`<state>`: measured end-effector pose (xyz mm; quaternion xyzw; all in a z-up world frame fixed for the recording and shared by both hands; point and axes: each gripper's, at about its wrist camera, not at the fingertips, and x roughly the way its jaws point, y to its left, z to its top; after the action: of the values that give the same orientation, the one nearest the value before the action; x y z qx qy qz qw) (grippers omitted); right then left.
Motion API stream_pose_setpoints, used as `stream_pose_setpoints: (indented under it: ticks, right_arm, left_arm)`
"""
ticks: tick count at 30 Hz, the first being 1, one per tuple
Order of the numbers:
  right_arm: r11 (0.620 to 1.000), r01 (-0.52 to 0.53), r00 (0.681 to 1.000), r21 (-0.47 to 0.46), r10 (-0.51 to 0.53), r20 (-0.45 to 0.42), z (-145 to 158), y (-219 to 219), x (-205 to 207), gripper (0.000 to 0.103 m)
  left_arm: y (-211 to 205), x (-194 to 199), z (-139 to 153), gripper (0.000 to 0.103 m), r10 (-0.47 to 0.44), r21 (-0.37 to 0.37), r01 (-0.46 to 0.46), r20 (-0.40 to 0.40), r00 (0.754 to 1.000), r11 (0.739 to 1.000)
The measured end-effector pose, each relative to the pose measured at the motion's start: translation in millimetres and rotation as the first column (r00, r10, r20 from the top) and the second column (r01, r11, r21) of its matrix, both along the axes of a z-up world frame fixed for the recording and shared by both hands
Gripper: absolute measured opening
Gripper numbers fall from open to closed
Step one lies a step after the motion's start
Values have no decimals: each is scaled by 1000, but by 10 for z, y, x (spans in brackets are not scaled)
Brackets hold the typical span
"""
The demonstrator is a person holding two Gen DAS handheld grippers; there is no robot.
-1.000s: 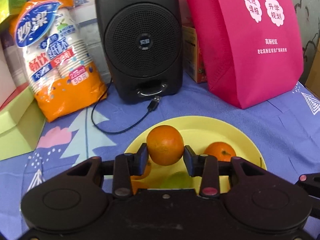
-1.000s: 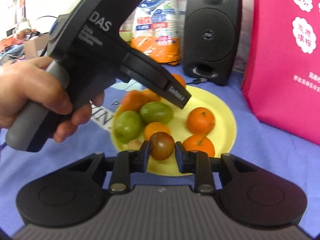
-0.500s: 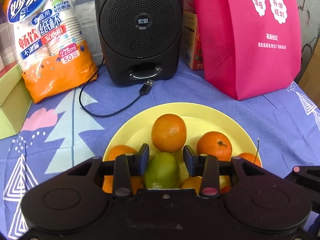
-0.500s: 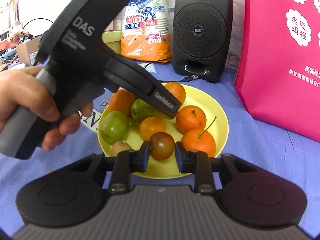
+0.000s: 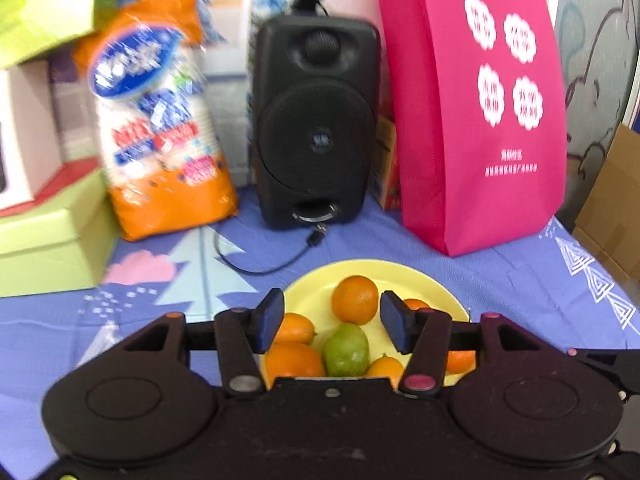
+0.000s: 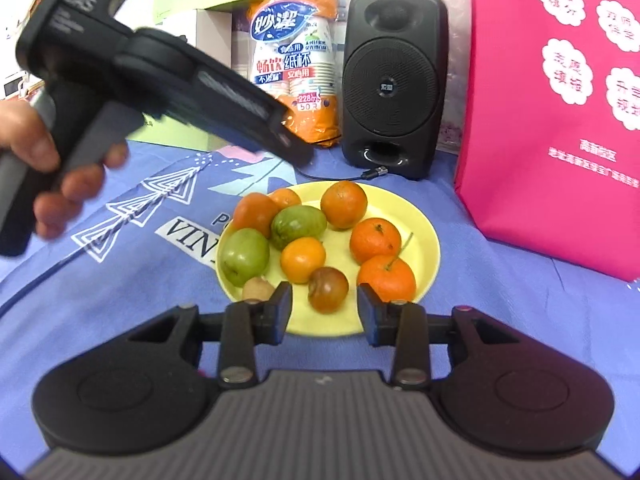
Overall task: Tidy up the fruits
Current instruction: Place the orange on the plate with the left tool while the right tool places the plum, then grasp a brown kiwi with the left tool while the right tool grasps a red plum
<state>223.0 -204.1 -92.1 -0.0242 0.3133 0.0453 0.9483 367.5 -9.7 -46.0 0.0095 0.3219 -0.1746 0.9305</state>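
Note:
A yellow plate (image 6: 424, 236) on the blue cloth holds several oranges, two green fruits (image 6: 245, 256) and a small brown-red fruit (image 6: 327, 289). My right gripper (image 6: 324, 312) is open and empty, just in front of the brown-red fruit, which lies on the plate. My left gripper (image 5: 331, 322) is open and empty, raised above the plate (image 5: 448, 292); an orange (image 5: 355, 299) lies beyond its fingers. The left gripper also shows in the right wrist view (image 6: 296, 152), held up at the left over the cloth.
A black speaker (image 5: 316, 120) with a loose USB cable (image 5: 276, 264) stands behind the plate. A pink bag (image 5: 476, 120) stands at the right, an orange pack of paper cups (image 5: 160, 120) and green boxes (image 5: 44, 236) at the left. A cardboard box (image 5: 612, 216) is far right.
My left gripper has let go of the orange onto the plate, opened wide and lifted back. My right gripper has let go of the brown-red fruit onto the plate and opened.

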Motion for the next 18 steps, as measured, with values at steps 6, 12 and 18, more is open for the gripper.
stream_pose_setpoints:
  ticks: [6, 12, 18]
  right_arm:
    - [998, 33, 999, 46, -33, 11, -11, -119, -475, 44]
    - [996, 10, 1000, 86, -8, -21, -132, -56, -846, 44]
    - [997, -31, 999, 70, 34, -34, -150, 89, -935, 44]
  left_arm:
    - [299, -695, 117, 71, 70, 6, -71, 75, 995, 997]
    - [401, -1480, -211, 71, 124, 12, -125, 87, 989, 992]
    - [269, -1915, -538, 71, 153, 80, -161, 97, 983, 984]
